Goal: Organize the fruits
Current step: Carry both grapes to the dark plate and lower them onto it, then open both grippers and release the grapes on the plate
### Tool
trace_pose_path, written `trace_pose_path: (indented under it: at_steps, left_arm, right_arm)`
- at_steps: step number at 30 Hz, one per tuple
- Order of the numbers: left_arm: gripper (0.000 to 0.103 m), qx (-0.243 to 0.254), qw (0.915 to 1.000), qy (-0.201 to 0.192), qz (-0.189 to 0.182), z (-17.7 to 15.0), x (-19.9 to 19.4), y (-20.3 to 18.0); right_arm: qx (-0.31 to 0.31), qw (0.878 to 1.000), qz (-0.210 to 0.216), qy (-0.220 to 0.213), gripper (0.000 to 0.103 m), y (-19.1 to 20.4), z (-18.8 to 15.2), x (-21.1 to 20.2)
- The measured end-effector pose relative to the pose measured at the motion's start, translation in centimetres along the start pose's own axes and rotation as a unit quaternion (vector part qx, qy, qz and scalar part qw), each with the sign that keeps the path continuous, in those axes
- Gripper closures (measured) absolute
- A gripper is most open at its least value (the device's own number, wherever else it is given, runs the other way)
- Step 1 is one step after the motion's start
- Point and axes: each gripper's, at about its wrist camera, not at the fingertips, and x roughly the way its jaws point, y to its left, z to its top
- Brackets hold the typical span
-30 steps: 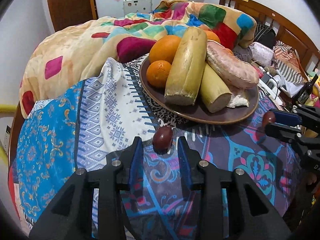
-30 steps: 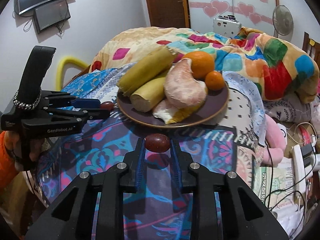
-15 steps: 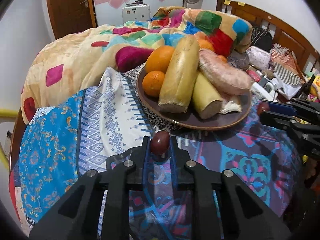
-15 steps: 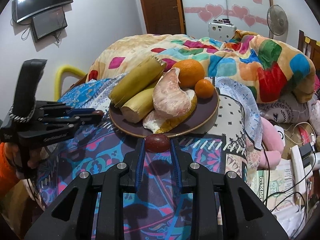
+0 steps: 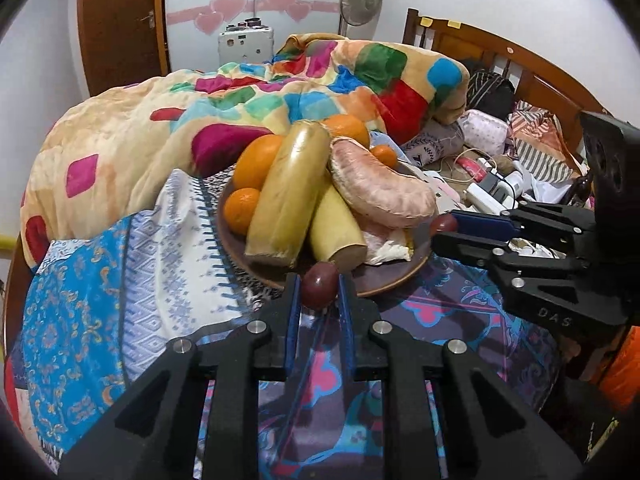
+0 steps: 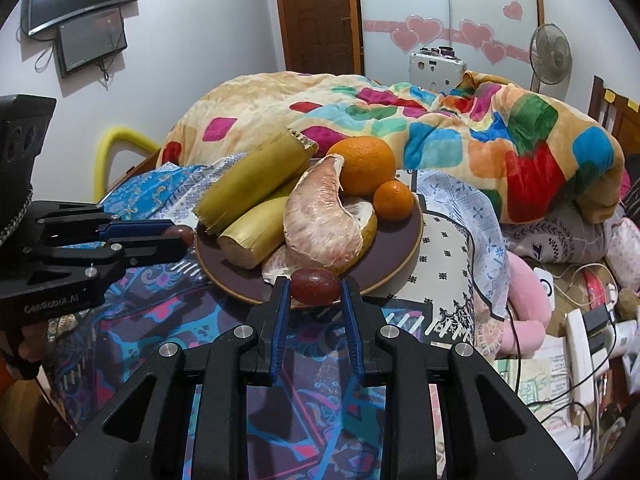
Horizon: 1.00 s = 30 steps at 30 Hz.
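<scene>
Fruit [image 5: 318, 285] clamped in left gripper [image 5: 318, 292]; another fruit [image 6: 315, 286] in right gripper [image 6: 315, 294].

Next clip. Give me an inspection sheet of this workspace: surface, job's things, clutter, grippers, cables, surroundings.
Surface: patterned blue cloth.
Job's things: round brown plate holding two oranges, two yellow stalks, peeled pomelo; two small dark-red fruits.
Clutter: pink soft toy.
Grippers: left hand-held gripper shut on one dark-red fruit; right hand-held gripper shut on the other.
Cables: white power strip, tangled leads.
Surroundings: colourful quilt, fan, wall screen.
</scene>
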Motion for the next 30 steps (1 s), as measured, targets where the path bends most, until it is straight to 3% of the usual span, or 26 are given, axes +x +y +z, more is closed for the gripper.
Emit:
trace_pose_path:
  at_steps: [12,14,18,21,26,30]
  left_arm:
    - [0.084,0.001,0.9999,0.01,0.006,0.2,1.6,-0.3]
    - [0.082,0.001,0.9999,0.014,0.005,0.1,1.8,-0.4]
    - [0.064,0.003,0.9998,0.012,0.013,0.0,1.8,-0.5]
    - [0.064,0.003,0.9998,0.005,0.018,-0.1,1.3,-0.5]
    - [0.064,-0.008,0.9996,-0.02,0.02,-0.3,-1.4,-0.5]
    - [0.064,-0.015,0.9971,-0.068,0.03,-0.4,-5.6,-1.1]
  right_arm:
    - [-0.013,1.0,-0.004,0.011,0.079,0.1,0.0,1.4]
    - [-0.017,1.0,-0.008,0.012,0.078,0.2,0.0,1.4]
    - [-0.016,1.0,-0.007,0.014,0.069,0.4,-0.1,1.2]
    - [-0.014,1.0,-0.007,0.012,0.069,0.4,-0.2,0.7]
    - [-0.007,1.0,-0.014,-0.015,0.069,0.8,0.1,-2.1]
    - [-0.01,0.998,-0.023,-0.056,0.069,1.9,0.8,-5.9]
